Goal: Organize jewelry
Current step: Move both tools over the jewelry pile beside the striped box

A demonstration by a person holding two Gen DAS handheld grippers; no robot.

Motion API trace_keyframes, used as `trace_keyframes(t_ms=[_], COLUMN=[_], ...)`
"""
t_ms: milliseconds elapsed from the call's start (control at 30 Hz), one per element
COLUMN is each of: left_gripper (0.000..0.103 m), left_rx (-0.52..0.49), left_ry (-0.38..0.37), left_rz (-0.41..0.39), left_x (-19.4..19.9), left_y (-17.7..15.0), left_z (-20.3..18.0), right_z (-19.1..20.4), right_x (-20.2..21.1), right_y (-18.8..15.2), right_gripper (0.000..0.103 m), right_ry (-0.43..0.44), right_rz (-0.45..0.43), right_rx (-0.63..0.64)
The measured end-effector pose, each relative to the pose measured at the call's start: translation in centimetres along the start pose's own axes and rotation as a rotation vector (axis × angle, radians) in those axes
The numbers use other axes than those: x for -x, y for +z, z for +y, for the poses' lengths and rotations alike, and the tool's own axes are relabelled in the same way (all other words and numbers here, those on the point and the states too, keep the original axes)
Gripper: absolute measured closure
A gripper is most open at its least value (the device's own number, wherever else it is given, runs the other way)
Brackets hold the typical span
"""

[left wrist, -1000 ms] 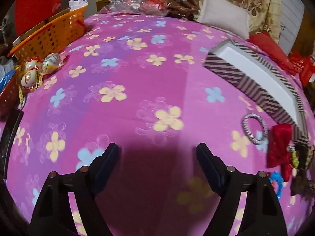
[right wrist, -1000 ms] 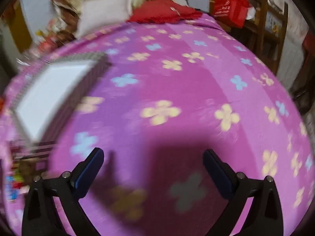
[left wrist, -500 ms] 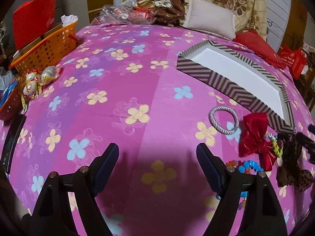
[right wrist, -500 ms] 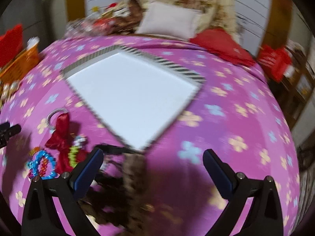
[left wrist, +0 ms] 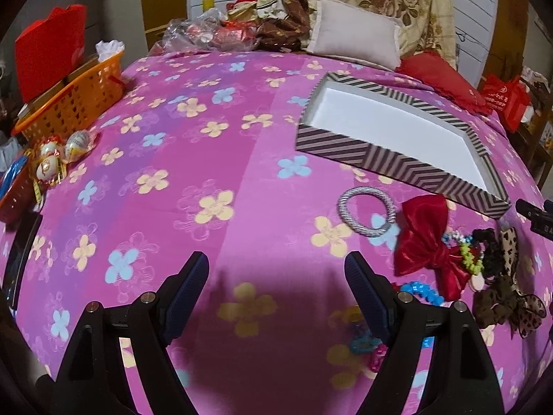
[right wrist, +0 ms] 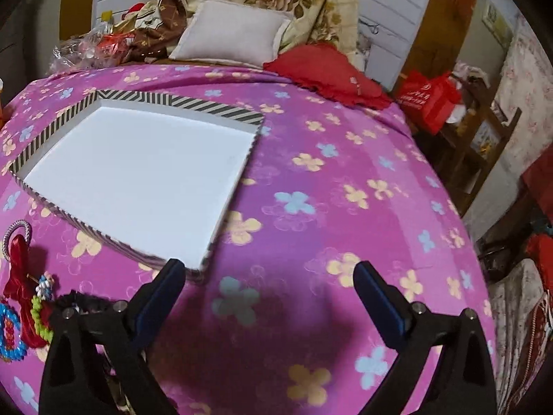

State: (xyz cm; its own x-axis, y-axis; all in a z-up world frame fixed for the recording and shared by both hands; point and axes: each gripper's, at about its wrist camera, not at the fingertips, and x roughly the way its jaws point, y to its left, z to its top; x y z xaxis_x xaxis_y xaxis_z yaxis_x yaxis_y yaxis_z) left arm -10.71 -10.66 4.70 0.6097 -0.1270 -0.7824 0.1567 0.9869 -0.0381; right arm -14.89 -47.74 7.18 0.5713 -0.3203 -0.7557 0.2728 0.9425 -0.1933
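Note:
A shallow striped box (left wrist: 349,147) with a white inside lies on the pink flowered bedspread; the right wrist view shows the box (right wrist: 52,128) at left centre. In front of it lie a silver ring (left wrist: 366,211), a red bow (left wrist: 423,242), bead bracelets (left wrist: 423,290) and a leopard bow (left wrist: 508,307). My left gripper (left wrist: 276,275) hangs open over bare bedspread, left of the pile. My right gripper (right wrist: 268,287) is open too, by the box's near corner, with the red bow (right wrist: 17,269) and beads (right wrist: 10,332) at its far left.
An orange basket (left wrist: 74,103) and wrapped eggs (left wrist: 58,155) sit at the bed's left edge. A grey pillow (left wrist: 356,36), a red cushion (left wrist: 442,79) and clutter line the far end. A wooden rack (right wrist: 473,145) with a red bag stands right of the bed.
Both grippers have drawn back and swung: the left view now takes in the whole jewelry pile, and the right view turned from bare bedspread to the box. Both stayed open.

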Motion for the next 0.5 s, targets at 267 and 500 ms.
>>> trace_keyframes(t_ms=[267,500], left_gripper=[0.049,0.049], left_rx=[-0.050,-0.055], left_ry=[-0.016,-0.010], left_rz=[-0.049,-0.069], left_x=[1.6,2.6], left_y=[0.1,0.0], left_z=[-2.4,-3.2], right_z=[2.7,4.9], right_x=[4.6,7.5], right_y=[-2.1,-3.7], right_gripper=[0.003,0.003], right_ry=[0.143,0.260], right_rz=[-0.033,-0.047], right_rx=[-0.008,-0.041])
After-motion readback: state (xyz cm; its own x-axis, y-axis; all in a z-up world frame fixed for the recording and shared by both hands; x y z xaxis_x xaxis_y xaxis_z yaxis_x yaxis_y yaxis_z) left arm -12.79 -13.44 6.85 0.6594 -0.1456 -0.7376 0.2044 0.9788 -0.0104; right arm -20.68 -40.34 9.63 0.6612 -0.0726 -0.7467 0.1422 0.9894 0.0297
